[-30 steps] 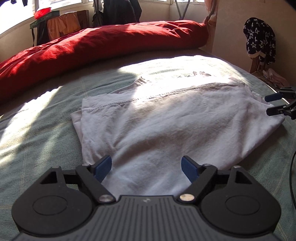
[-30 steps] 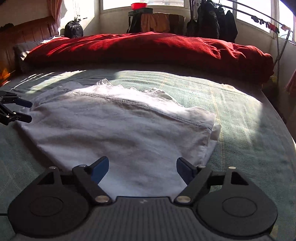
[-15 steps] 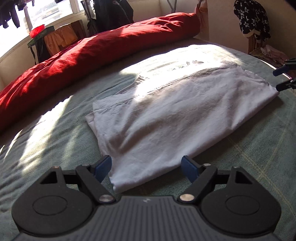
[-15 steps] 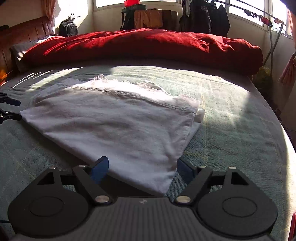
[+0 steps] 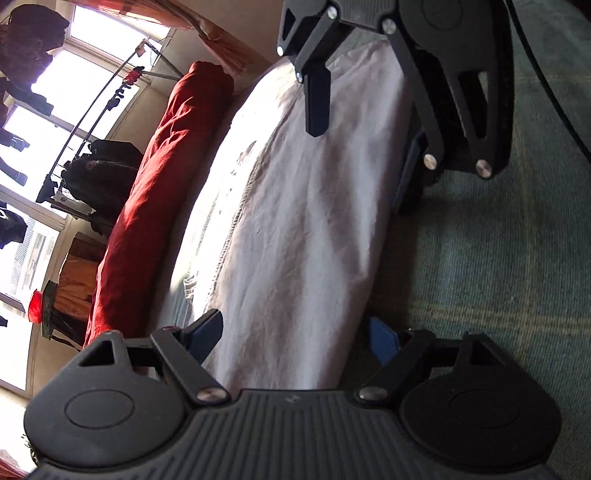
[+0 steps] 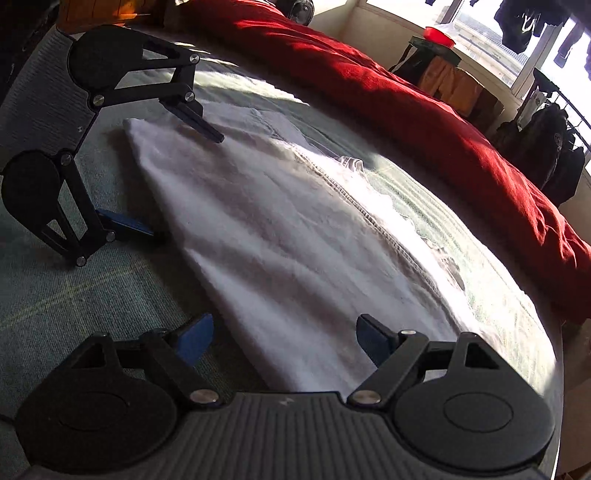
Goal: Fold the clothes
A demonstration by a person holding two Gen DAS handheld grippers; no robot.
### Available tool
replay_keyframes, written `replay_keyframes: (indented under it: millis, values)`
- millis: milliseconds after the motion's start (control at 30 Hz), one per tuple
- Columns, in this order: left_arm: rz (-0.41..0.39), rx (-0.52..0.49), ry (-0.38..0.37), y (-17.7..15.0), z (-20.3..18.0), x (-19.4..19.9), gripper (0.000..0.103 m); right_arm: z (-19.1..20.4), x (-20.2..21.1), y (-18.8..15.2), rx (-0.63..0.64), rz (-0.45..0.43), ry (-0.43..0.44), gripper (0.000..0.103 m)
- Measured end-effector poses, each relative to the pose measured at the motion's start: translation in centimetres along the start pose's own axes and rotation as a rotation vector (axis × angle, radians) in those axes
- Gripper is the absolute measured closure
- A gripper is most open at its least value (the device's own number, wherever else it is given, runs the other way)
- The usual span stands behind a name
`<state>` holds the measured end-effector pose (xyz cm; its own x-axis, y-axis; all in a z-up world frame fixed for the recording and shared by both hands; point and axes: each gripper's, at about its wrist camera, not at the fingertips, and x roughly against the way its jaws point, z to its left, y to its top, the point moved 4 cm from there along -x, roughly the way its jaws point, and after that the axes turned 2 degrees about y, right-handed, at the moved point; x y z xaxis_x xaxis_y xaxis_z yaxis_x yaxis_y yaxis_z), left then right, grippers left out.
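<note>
Counting: we see one folded white garment (image 5: 295, 221) on the green bed (image 5: 498, 258).
Grippers: two; left gripper (image 5: 295, 334) and right gripper (image 6: 284, 336) both spread wide, straddling its ends.

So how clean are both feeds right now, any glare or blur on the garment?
Left wrist view: rolled sideways, sun glare washes out the white garment far edge. Right wrist view: tilted, slight motion blur, sunlit strip along its hem, windows blown out.

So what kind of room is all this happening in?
Most likely a bedroom: a folded white cotton garment lies on a green-sheeted bed, a bulky red duvet is bunched along its far side, and dark clothes hang by sunny windows.
</note>
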<state>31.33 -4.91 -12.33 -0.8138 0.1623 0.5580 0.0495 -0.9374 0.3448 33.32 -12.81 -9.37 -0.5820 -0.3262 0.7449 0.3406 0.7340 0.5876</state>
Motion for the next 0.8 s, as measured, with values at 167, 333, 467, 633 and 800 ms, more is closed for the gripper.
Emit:
replay_keyframes:
  millis: [167,333,467,633,800]
  values:
    - [0.000,-0.040,0.035,-1.2,0.4,-0.4,0.019,0.7,-1.2,0.4,0.095,0.014,-0.036,0.015]
    - [0.069,-0.044,0.097,-4.8,1.5,-0.1,0.019,-1.7,0.3,-2.2,0.101,0.054,-0.125,0.015]
    - [0.121,-0.033,0.149,-7.5,2.5,0.2,0.019,-3.9,1.6,-5.6,0.116,0.122,-0.210,0.015]
    - [0.133,-0.055,0.202,-8.1,3.1,-0.5,0.018,-5.7,1.7,-7.6,0.108,0.155,-0.276,0.015]
    - [0.094,-0.102,0.222,-5.8,2.9,-2.2,0.018,-5.1,0.2,-5.9,0.175,0.135,-0.315,0.015]
